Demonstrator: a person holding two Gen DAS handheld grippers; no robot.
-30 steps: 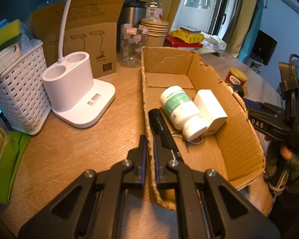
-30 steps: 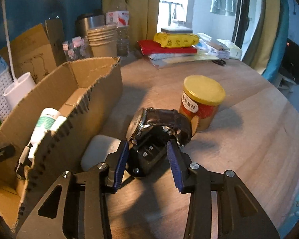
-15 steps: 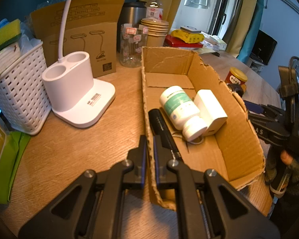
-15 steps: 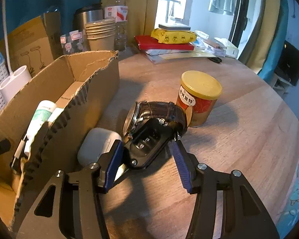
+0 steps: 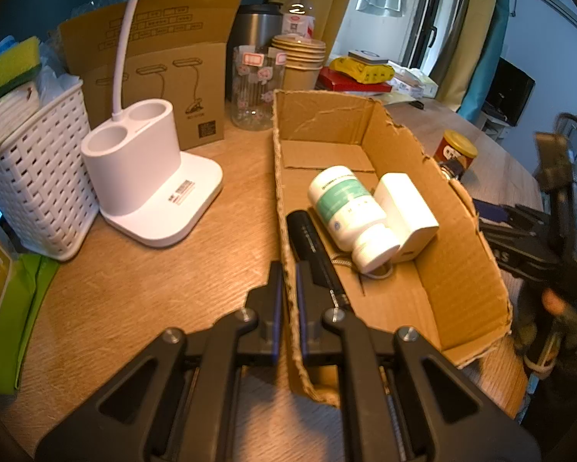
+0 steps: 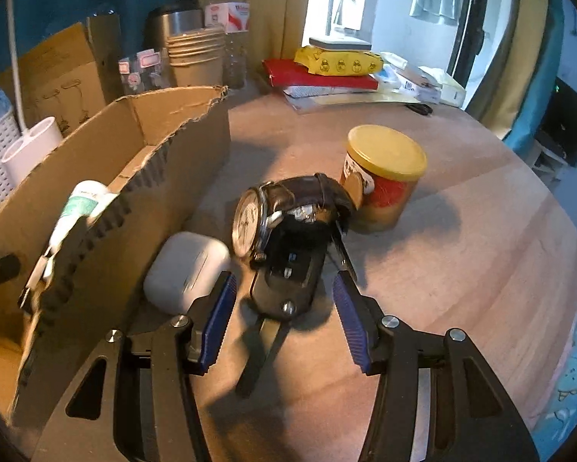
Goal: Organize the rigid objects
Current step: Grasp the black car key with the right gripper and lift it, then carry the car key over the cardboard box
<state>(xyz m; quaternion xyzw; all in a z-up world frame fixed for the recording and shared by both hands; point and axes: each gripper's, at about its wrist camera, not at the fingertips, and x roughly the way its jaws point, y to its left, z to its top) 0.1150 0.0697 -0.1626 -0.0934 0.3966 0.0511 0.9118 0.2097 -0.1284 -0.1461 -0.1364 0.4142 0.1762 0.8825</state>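
Right wrist view shows the right gripper (image 6: 284, 304) has just spread its jaws around the black car key fob (image 6: 288, 281) beneath the brown-strapped wristwatch (image 6: 288, 211), both on the wooden surface (image 6: 461, 269), ungripped. Left gripper (image 5: 287, 304) pinches the torn cardboard box (image 5: 461, 269) wall.

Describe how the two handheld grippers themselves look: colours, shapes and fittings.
Both are matte black plastic with triangular cut-outs in the finger arms and silver round screw heads at the pivots. The left gripper has narrow dark-blue pads. The right gripper has brighter blue, ribbed pads. Seen from the left wrist, its body bears white lettering, too blurred to read.
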